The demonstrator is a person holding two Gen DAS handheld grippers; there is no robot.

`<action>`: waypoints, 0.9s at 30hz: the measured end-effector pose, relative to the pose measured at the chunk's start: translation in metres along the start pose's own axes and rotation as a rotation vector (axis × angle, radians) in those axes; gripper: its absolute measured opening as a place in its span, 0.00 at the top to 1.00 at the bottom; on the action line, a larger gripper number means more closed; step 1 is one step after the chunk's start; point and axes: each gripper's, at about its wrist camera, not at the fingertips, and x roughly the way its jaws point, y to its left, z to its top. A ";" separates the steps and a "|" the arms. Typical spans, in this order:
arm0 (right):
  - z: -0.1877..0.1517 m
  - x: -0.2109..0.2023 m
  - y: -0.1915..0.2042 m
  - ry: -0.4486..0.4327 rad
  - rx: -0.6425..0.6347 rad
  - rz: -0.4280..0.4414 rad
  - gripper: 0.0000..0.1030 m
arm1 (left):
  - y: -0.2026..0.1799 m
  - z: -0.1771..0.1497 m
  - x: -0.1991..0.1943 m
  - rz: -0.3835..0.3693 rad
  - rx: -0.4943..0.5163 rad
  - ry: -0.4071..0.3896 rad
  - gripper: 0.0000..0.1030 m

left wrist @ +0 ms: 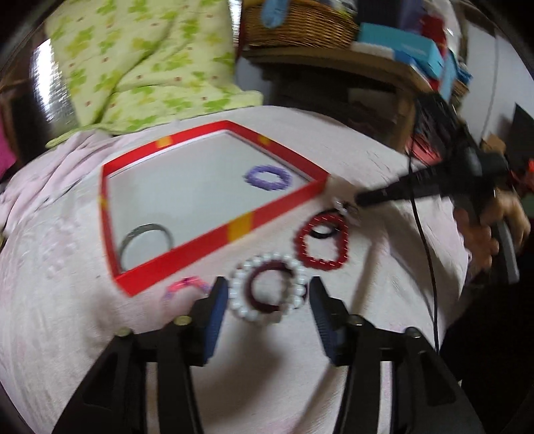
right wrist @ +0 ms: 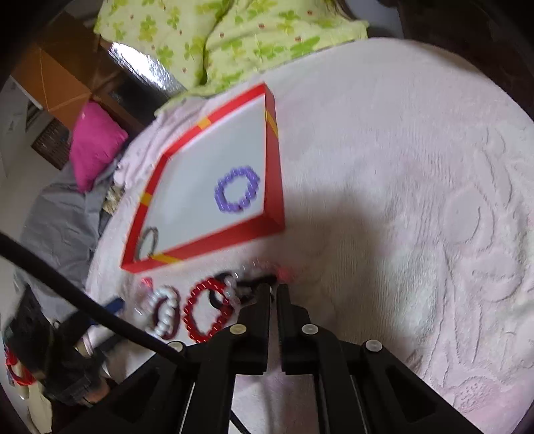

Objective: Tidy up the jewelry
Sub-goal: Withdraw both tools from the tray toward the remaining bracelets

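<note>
firstly, left wrist view. left gripper (left wrist: pixel 268 293): jaws spread wide, blue pads (left wrist: pixel 213 320) either side of the white bead bracelet (left wrist: pixel 267 288), not touching it. bracelet lies flat on the pale pink bedspread (left wrist: pixel 383 300); a dark maroon ring (left wrist: pixel 268 288) sits inside its loop. red bead bracelet (left wrist: pixel 322 242): just beyond, on the bedspread, overlapping a black hair tie (left wrist: pixel 322 232). pink item (left wrist: pixel 185 285): beside the left pad, against the box wall, too blurred to name. red box (left wrist: pixel 207 238): shallow, white floor, yellow marks on the rim; holds a purple bead bracelet (left wrist: pixel 267 177) near the far right corner and a silver bangle (left wrist: pixel 147 238) at the near left corner. right gripper (left wrist: pixel 353 202): reaches in from the right, tips low at the box's right corner over a small sparkly piece (left wrist: pixel 345 208); jaw state unreadable from here. green floral quilt (left wrist: pixel 143 63) beyond the box; wicker basket (left wrist: pixel 300 23) on a shelf behind.

next, right wrist view. right gripper (right wrist: pixel 273 288): fingers pressed nearly together; something small and dark lies at the tips, blur hides whether it is pinched. red bead bracelet (right wrist: pixel 207 310) and white bead bracelet (right wrist: pixel 163 315): side by side on the bedspread (right wrist: pixel 400 200), left of the fingers. red box (right wrist: pixel 273 187): ahead, purple bead bracelet (right wrist: pixel 237 193) and silver bangle (right wrist: pixel 148 242) inside. magenta cushion (right wrist: pixel 95 145) at far left.
</note>
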 end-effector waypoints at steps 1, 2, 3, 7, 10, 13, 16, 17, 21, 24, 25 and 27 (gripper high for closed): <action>0.002 -0.003 -0.001 -0.012 0.008 0.002 0.95 | -0.004 0.000 0.003 -0.001 0.015 0.006 0.47; 0.003 -0.005 -0.003 -0.020 0.018 0.005 0.95 | -0.007 -0.001 0.008 0.001 0.026 0.018 0.47; 0.004 -0.007 -0.005 -0.025 0.031 0.010 0.95 | -0.009 -0.002 0.014 0.002 0.031 0.034 0.47; 0.006 -0.008 -0.007 -0.024 0.052 0.015 0.95 | -0.010 -0.002 0.030 0.008 0.050 0.069 0.69; 0.006 -0.009 -0.008 -0.010 0.056 0.035 0.95 | -0.010 0.000 0.029 -0.038 0.046 0.065 0.86; 0.007 -0.008 -0.012 0.010 0.079 0.046 0.88 | -0.013 -0.001 0.023 -0.050 0.069 0.047 0.90; 0.005 -0.005 -0.010 0.017 0.069 0.036 0.74 | -0.011 0.000 0.017 -0.088 0.048 0.035 0.91; 0.005 -0.002 -0.008 0.029 0.058 0.034 0.74 | -0.009 0.001 0.013 -0.096 0.039 0.025 0.91; 0.004 0.009 -0.003 0.037 0.032 0.007 0.74 | 0.005 0.007 0.003 -0.131 -0.029 -0.015 0.91; 0.002 0.018 0.007 0.042 -0.041 -0.017 0.78 | 0.020 0.011 -0.006 -0.149 -0.092 -0.050 0.91; 0.001 0.018 0.011 0.040 -0.078 -0.028 0.84 | 0.026 0.012 -0.010 -0.155 -0.115 -0.065 0.91; -0.002 0.017 0.019 0.046 -0.126 -0.034 0.94 | 0.035 0.014 -0.017 -0.166 -0.150 -0.091 0.91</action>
